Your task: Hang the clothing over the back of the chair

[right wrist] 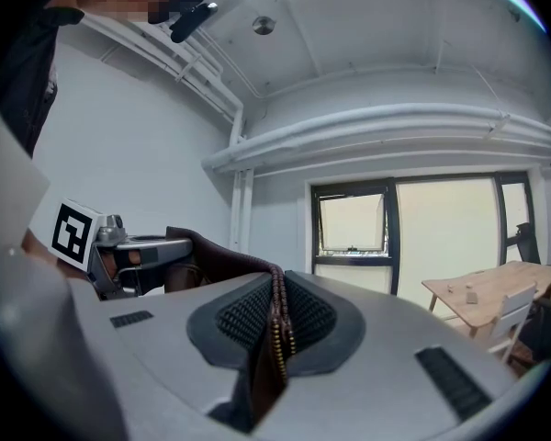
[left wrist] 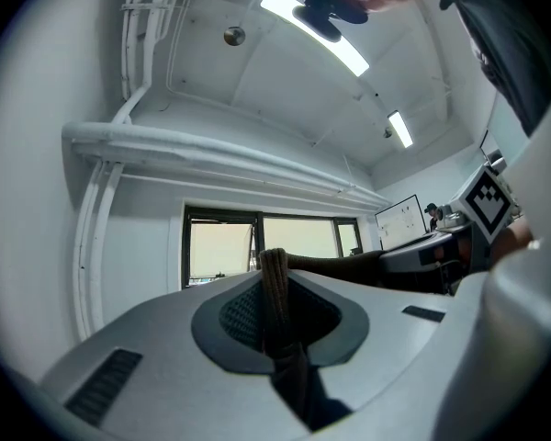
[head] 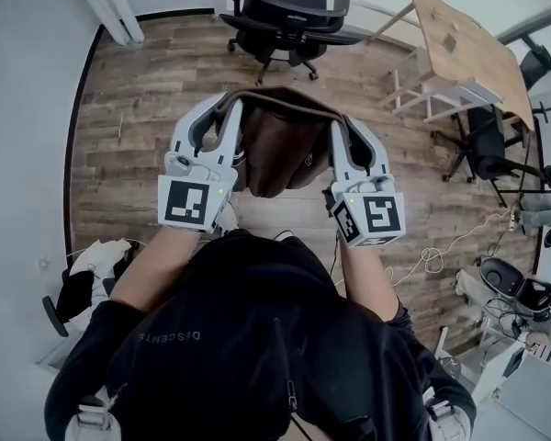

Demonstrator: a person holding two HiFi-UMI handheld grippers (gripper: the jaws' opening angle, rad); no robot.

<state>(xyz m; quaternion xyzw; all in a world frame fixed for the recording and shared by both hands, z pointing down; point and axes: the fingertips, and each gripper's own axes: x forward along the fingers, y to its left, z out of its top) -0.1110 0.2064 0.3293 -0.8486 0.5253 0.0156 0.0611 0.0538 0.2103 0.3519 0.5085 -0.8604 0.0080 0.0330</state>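
Slippage worries us: left tongs (head: 226,108) and right tongs (head: 346,129) each clamp only a thin edge of the brown jacket (head: 280,154); chair (head: 289,15) well apart, fabric could pull free.

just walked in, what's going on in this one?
A person holds a brown garment stretched between two grippers. The left gripper has its jaws shut on one top corner, and the right gripper has its jaws shut on the other, along the zipper. The black chair stands ahead, apart from the garment, with nothing hung over its back yet.
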